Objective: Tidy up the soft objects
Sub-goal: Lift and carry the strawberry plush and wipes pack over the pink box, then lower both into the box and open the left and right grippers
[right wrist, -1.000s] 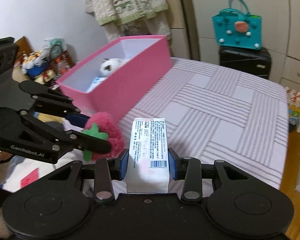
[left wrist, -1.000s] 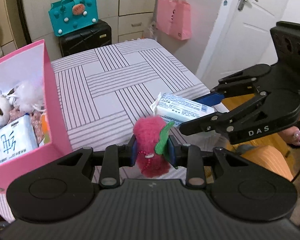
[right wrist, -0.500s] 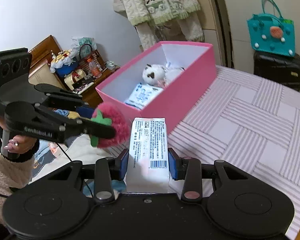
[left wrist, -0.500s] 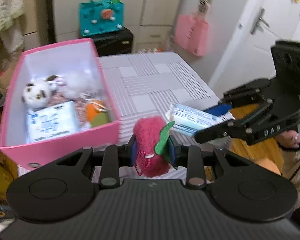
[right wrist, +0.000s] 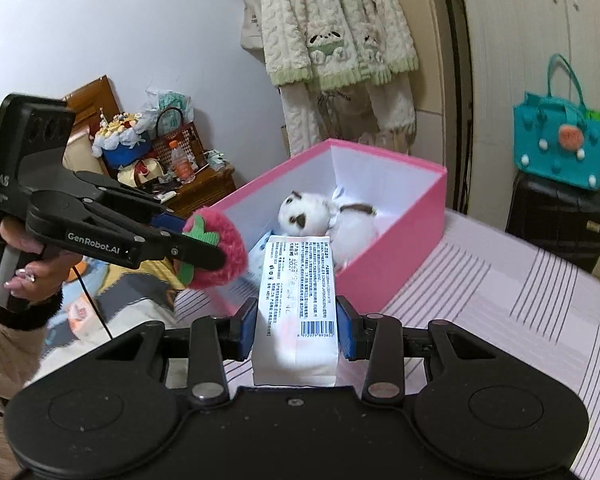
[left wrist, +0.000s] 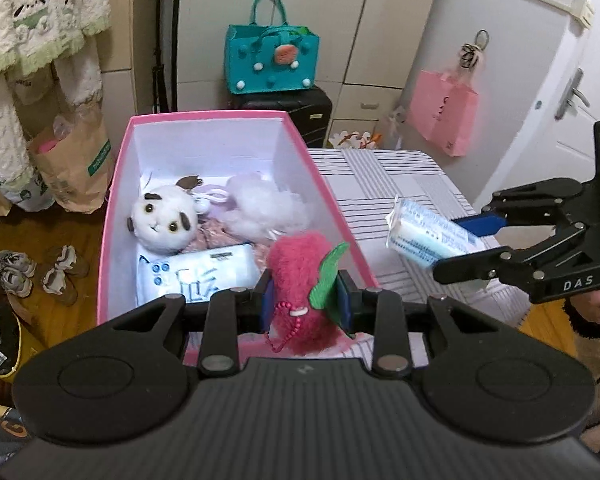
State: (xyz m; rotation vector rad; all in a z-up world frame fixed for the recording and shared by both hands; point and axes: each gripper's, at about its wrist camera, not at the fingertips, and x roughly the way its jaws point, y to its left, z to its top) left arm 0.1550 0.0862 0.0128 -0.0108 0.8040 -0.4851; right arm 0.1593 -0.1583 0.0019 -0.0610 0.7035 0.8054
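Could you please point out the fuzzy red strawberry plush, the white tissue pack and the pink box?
Fuzzy red strawberry plush [left wrist: 296, 256]: left wrist view, upper body.
White tissue pack [right wrist: 296, 320]: right wrist view, printed face.
Pink box [right wrist: 396, 256]: right wrist view, outer wall.

A lived-in home bedroom. The landmark is the bed with its striped cover [left wrist: 384, 176]. Beyond its far end stand pale wardrobe doors [left wrist: 324, 20], with a black suitcase [left wrist: 296, 114] and a teal felt handbag [left wrist: 272, 60] on top of it. Left of the bed hang fleecy pyjamas [right wrist: 332, 28]; shoes [left wrist: 36, 276] lie on the wooden floor, and right of it a white door [left wrist: 580, 92].
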